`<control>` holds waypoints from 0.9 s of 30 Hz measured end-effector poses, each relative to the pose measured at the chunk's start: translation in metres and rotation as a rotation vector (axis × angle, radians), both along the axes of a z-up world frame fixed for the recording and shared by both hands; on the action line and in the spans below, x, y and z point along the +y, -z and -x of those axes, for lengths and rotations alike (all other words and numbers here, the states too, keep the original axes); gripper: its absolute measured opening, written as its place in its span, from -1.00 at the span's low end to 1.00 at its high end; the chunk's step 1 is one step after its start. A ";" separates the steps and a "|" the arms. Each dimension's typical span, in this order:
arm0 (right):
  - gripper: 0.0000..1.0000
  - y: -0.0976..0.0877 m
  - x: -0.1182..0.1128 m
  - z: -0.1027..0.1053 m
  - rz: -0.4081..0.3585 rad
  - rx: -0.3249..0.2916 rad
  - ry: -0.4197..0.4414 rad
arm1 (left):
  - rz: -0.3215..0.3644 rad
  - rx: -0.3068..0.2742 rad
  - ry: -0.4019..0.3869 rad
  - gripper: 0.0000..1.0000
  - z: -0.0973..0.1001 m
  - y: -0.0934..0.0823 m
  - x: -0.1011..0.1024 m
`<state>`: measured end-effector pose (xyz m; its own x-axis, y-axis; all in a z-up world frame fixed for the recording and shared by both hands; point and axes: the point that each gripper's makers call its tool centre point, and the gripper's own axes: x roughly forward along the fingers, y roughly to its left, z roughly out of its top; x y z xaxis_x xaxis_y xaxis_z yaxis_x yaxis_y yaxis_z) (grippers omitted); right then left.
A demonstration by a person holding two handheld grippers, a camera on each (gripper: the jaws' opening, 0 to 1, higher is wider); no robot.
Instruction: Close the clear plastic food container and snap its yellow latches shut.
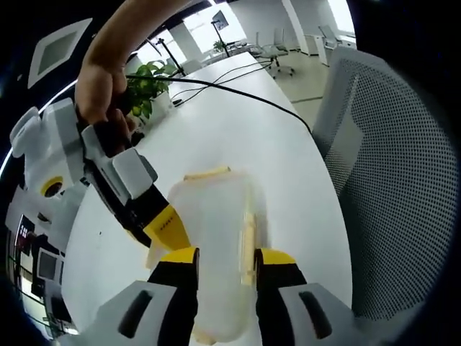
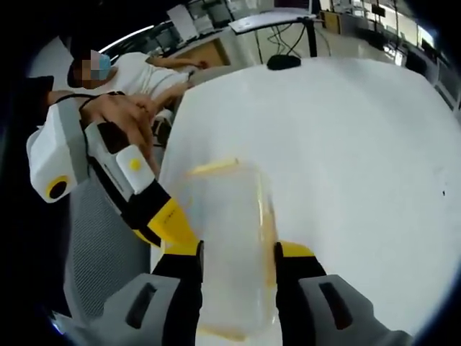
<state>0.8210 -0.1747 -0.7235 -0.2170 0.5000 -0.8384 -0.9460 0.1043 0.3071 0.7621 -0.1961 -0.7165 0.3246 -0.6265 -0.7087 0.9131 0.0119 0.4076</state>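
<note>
Left gripper (image 1: 225,261) straddles the container (image 1: 216,238), so nothing passes between its jaws. Right gripper (image 1: 155,220) crowds in from its left, touching the container's side. Ahead of the tips the table (image 1: 238,130) lies open, until a cable (image 1: 245,97) and plant (image 1: 151,86) far ahead. A mesh chair (image 1: 396,166) walls off its right. Ahead and right of the right gripper (image 2: 238,261), bare table (image 2: 346,144); a seated person (image 2: 137,79) blocks its far left.
</note>
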 end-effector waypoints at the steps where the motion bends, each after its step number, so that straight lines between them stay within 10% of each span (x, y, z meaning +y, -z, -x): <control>1: -0.27 0.000 0.000 0.000 0.001 -0.003 -0.003 | 0.000 0.000 0.000 -0.52 0.000 0.000 0.000; 27: -0.20 -0.020 -0.010 -0.010 -0.029 -0.155 0.022 | 0.034 0.016 -0.097 -0.37 -0.004 -0.018 0.018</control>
